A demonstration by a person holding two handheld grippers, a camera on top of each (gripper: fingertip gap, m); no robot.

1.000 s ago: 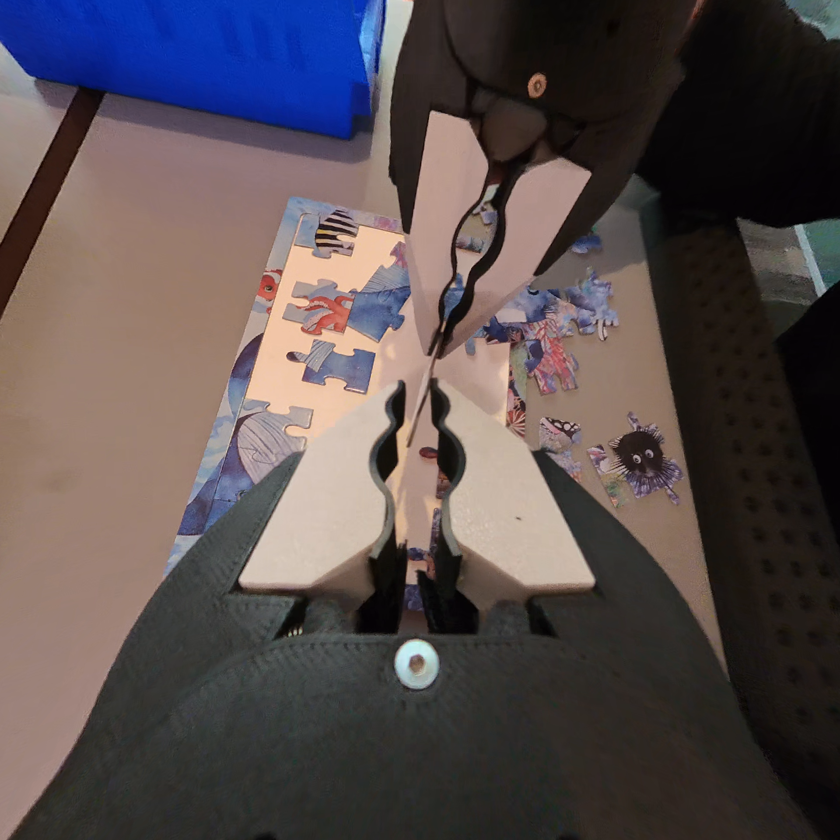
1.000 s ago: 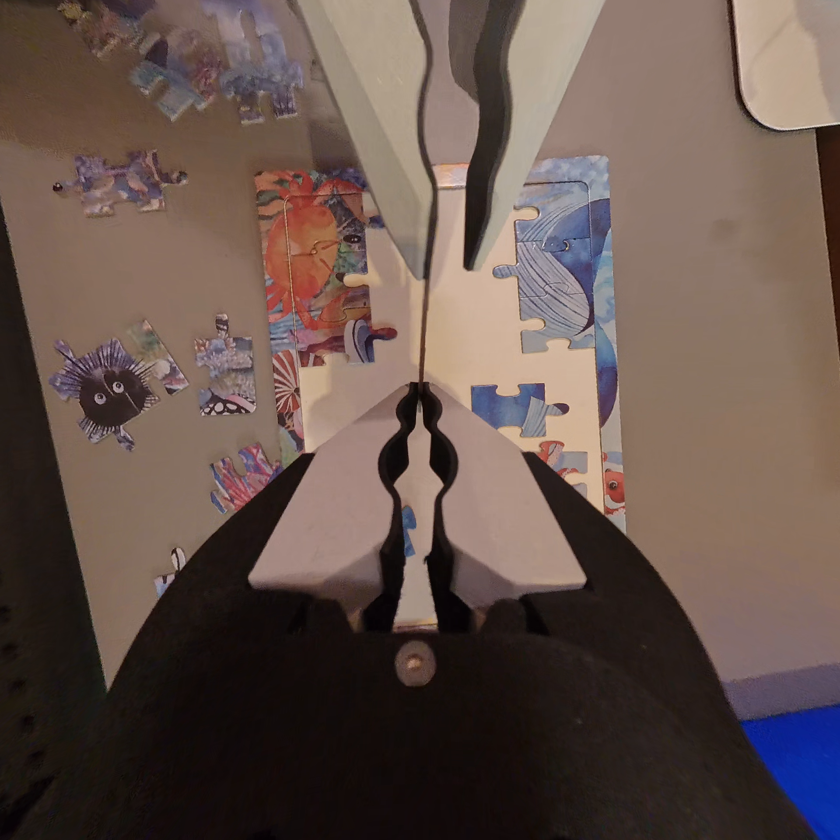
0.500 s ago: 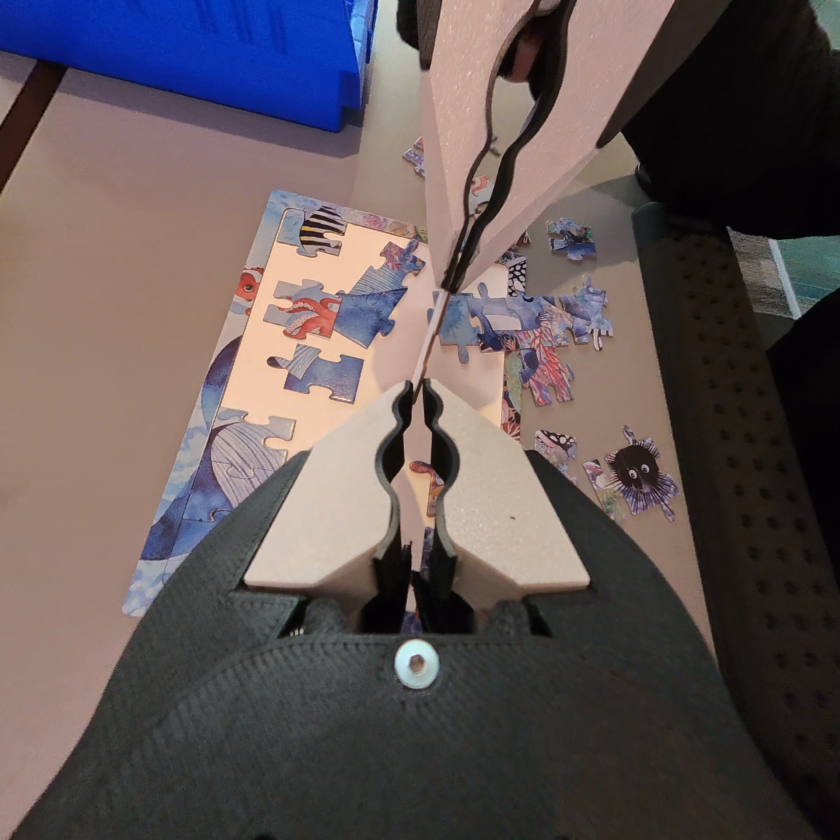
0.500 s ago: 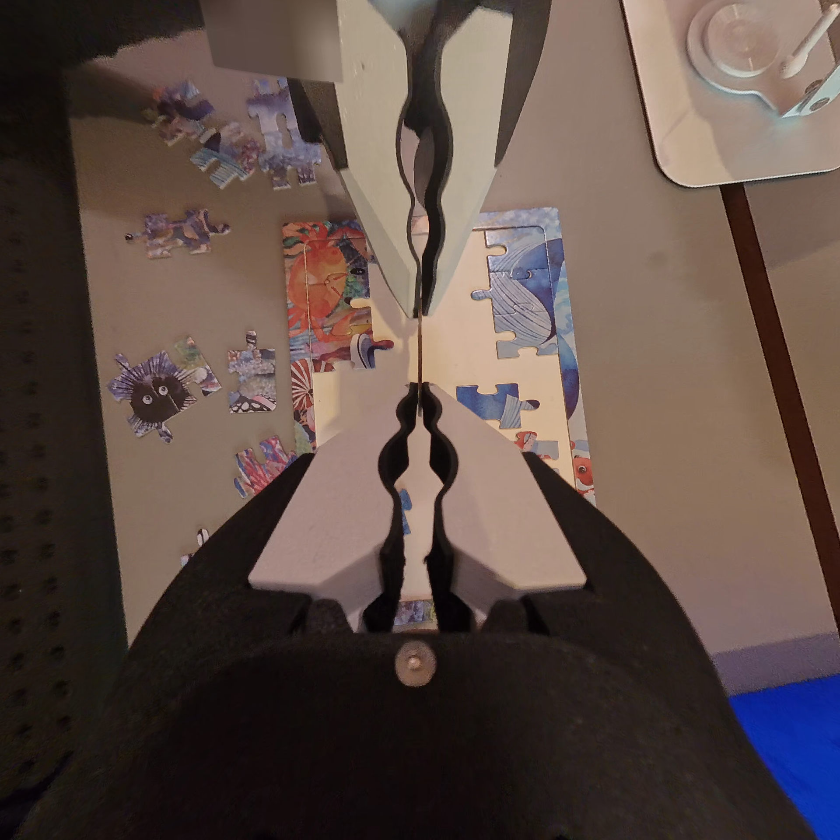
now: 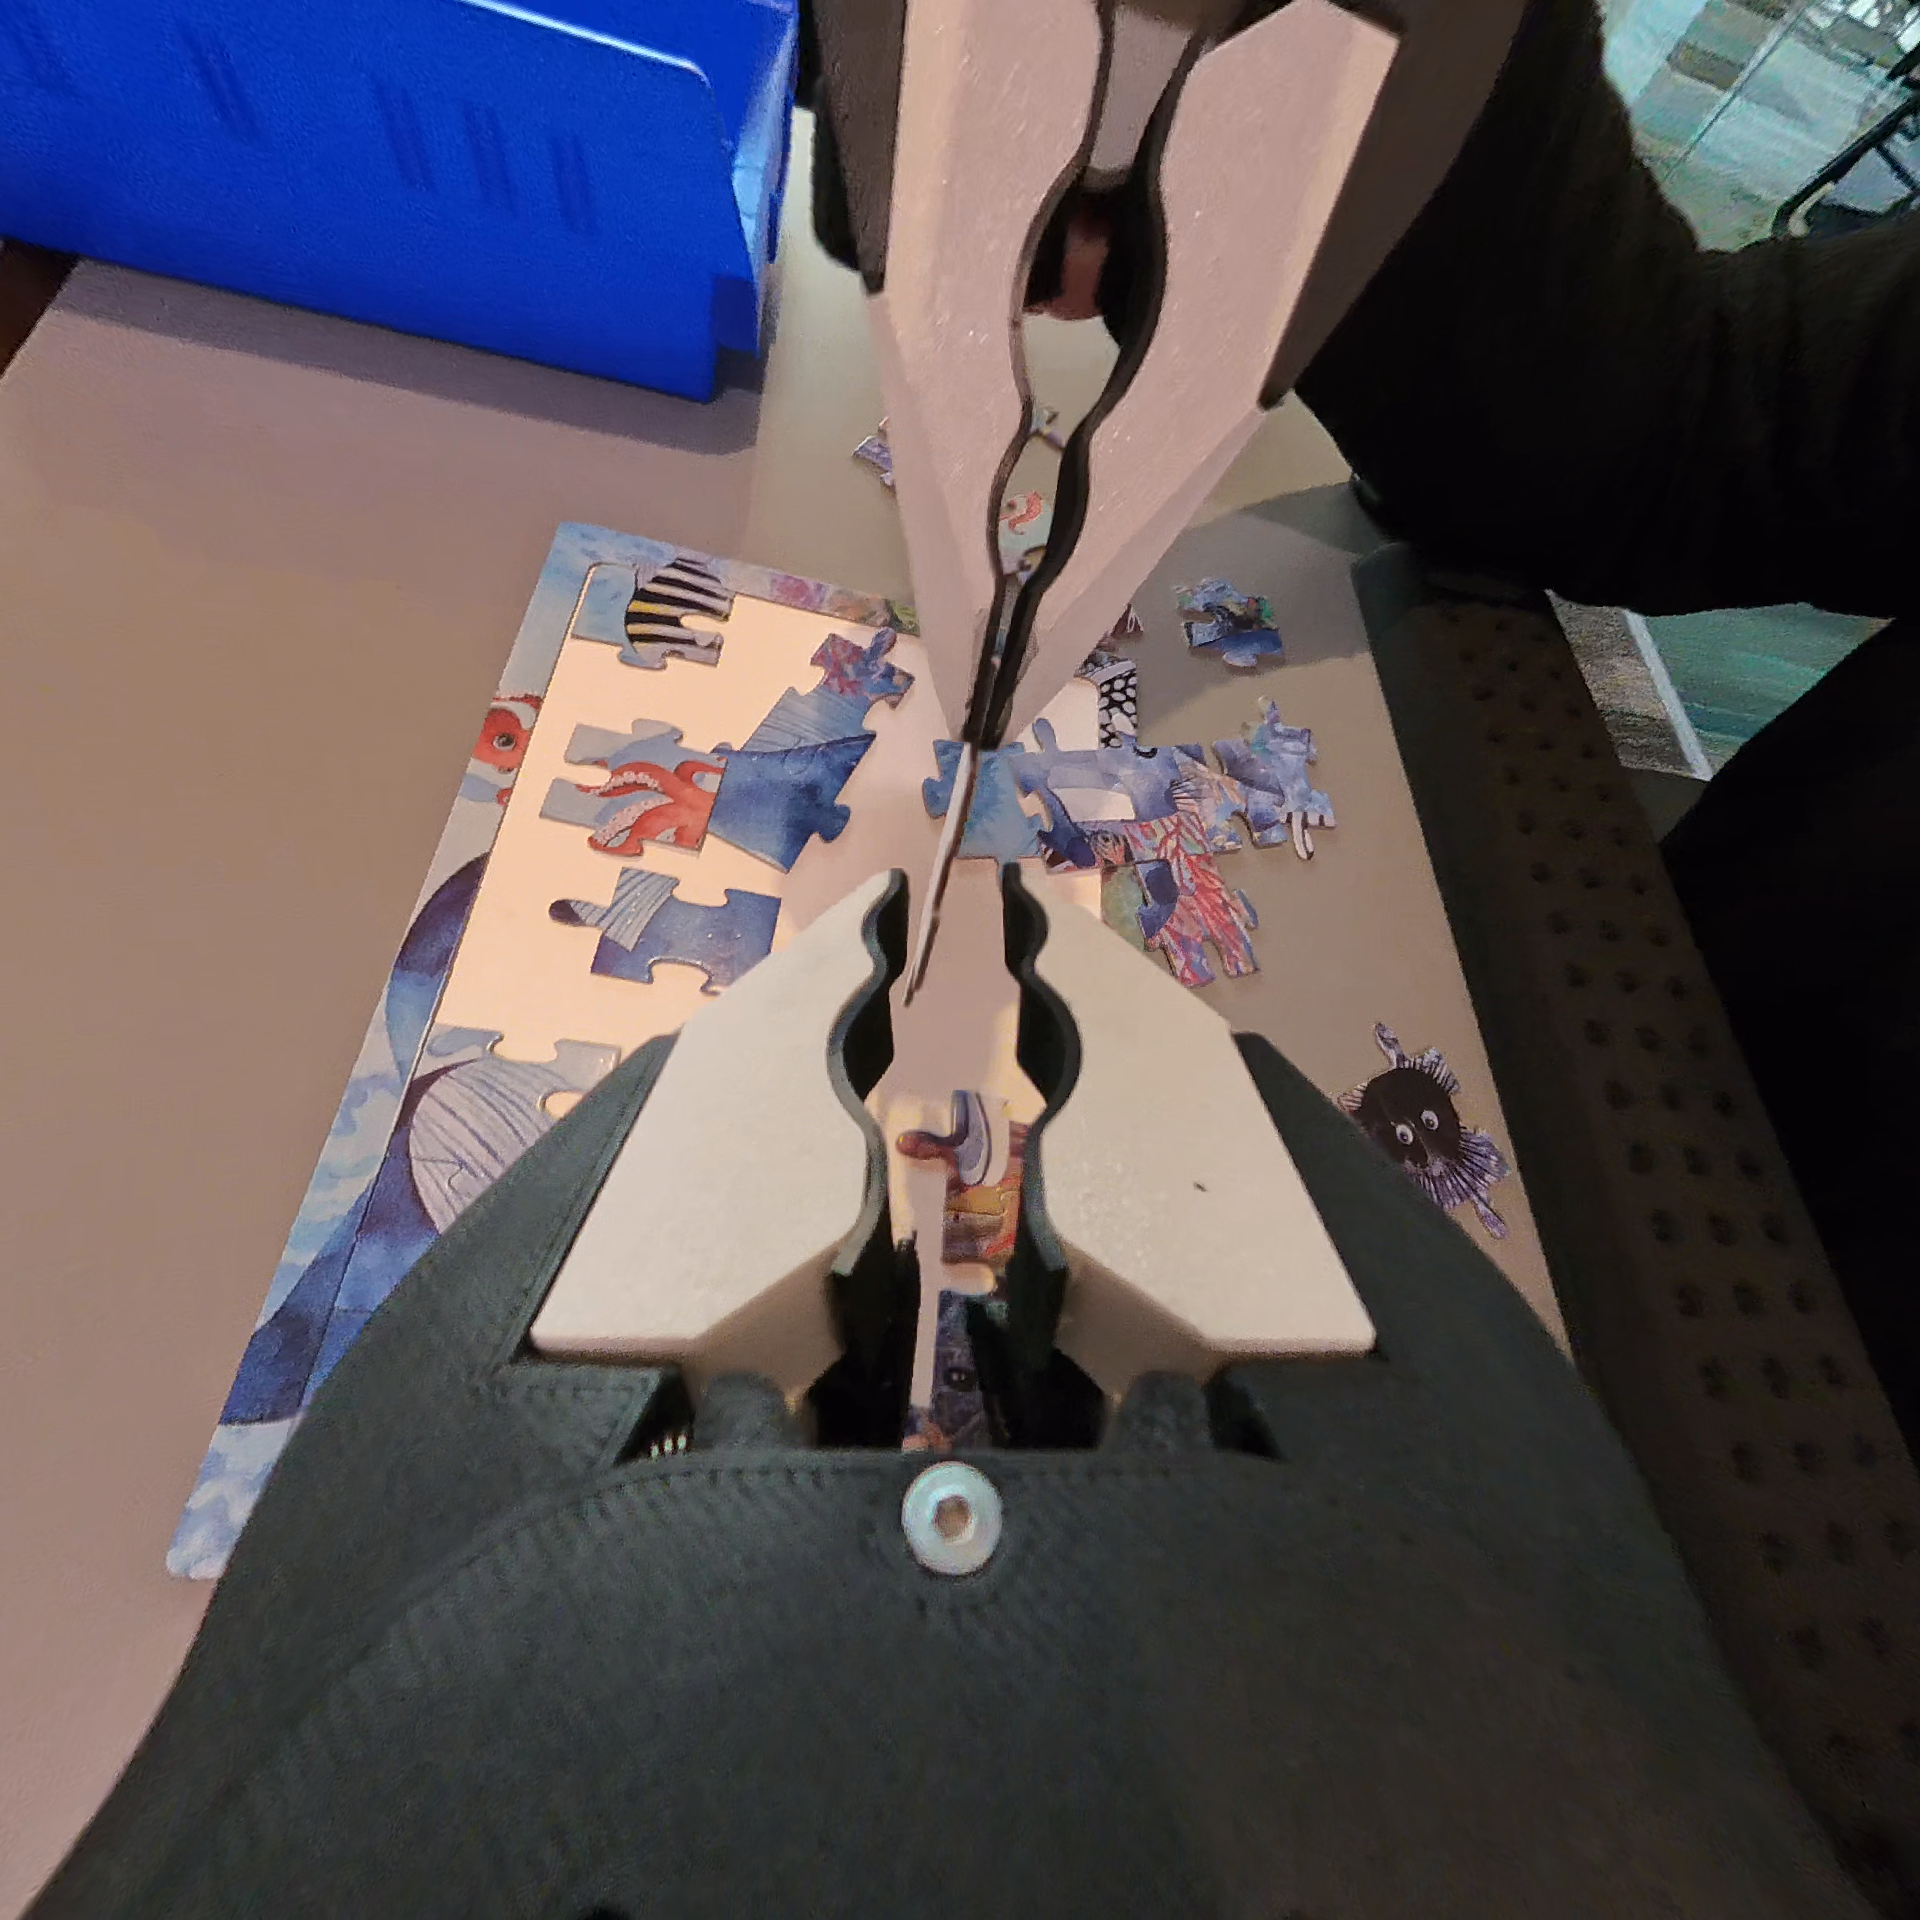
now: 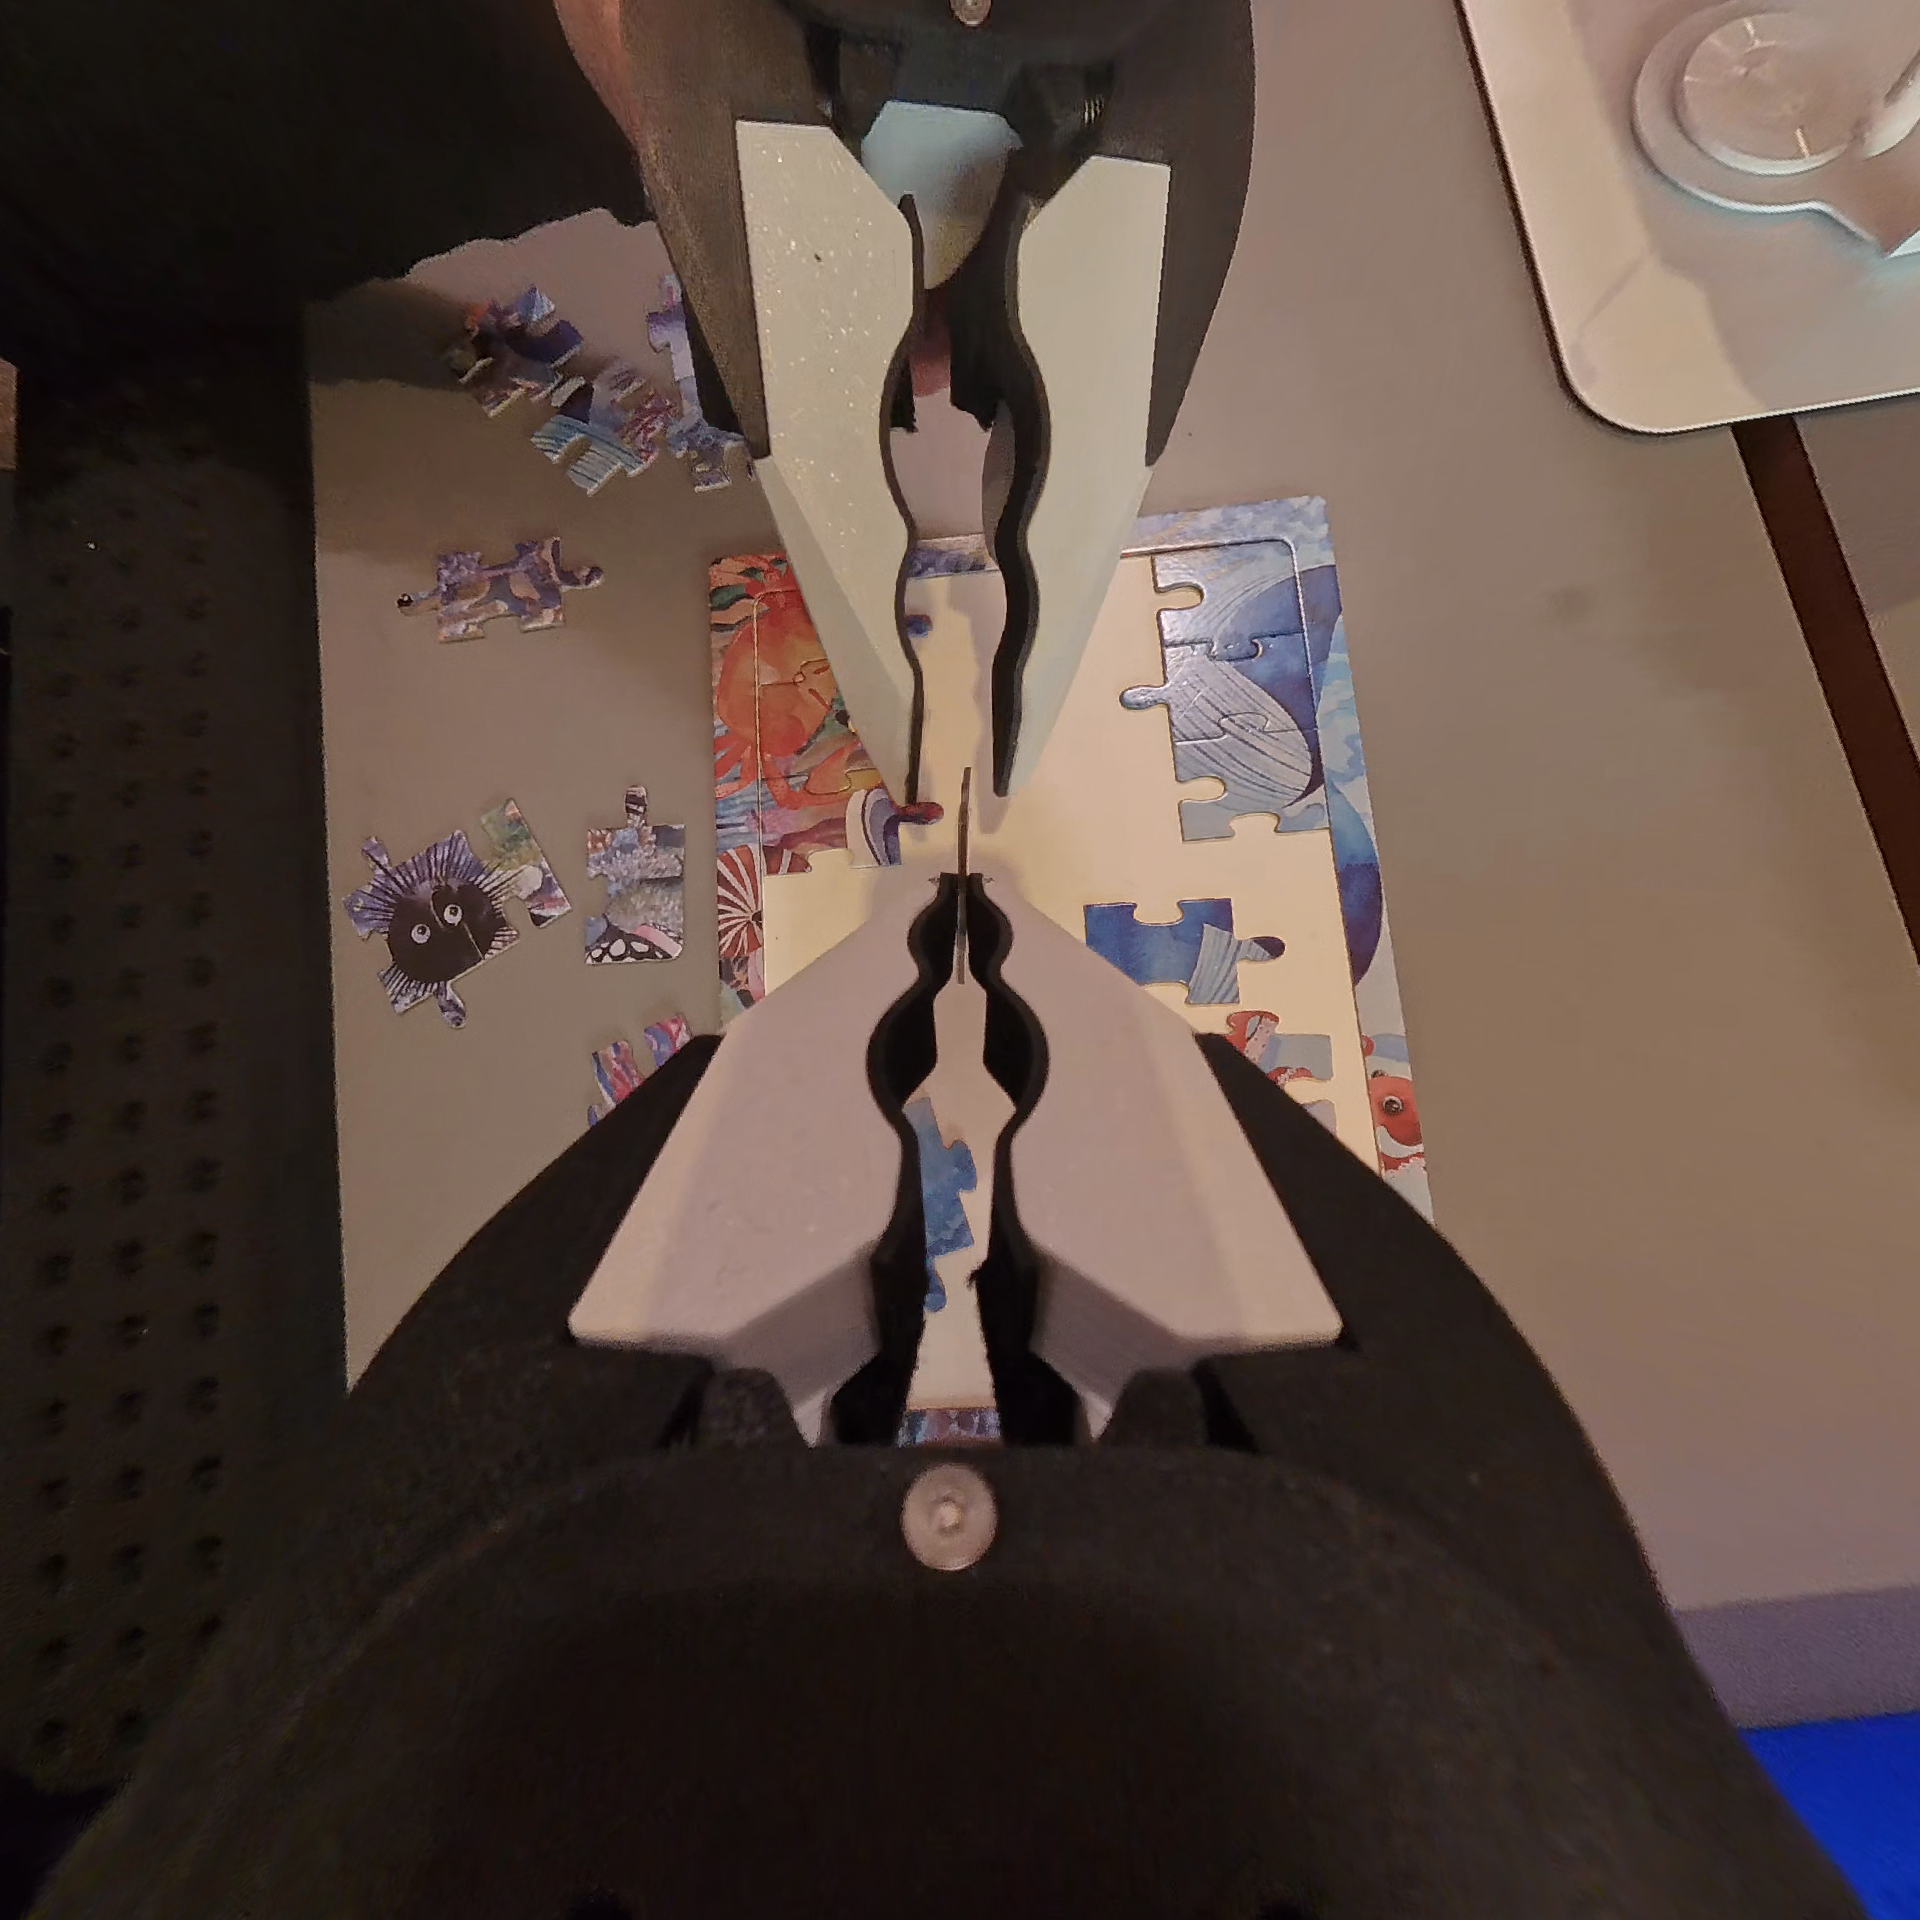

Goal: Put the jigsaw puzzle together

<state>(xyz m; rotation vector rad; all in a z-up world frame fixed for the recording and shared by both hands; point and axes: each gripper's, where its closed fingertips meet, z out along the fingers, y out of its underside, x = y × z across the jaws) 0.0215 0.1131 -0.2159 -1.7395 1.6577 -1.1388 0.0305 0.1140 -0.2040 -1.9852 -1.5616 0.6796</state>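
Your right claw point(image 6: 961, 883) pinches a thin cardboard puzzle piece point(image 6: 965, 831) edge-on above the glossy puzzle tray point(image 5: 478, 914). Your left claw point(image 5: 951, 894) gapes slightly around it, not gripping. No legible writing shows on the matte beige worktop point(image 5: 260, 623).

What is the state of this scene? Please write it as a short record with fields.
held piece: thin jigsaw piece, seen edge-on, above the puzzle tray
right gripper: shut on the jigsaw piece
left gripper: open, fingers either side of the piece
tray contents: whale section and crab section placed, middle mostly bare
loose pieces: several on the table, including a black sea urchin piece
background: blue bin
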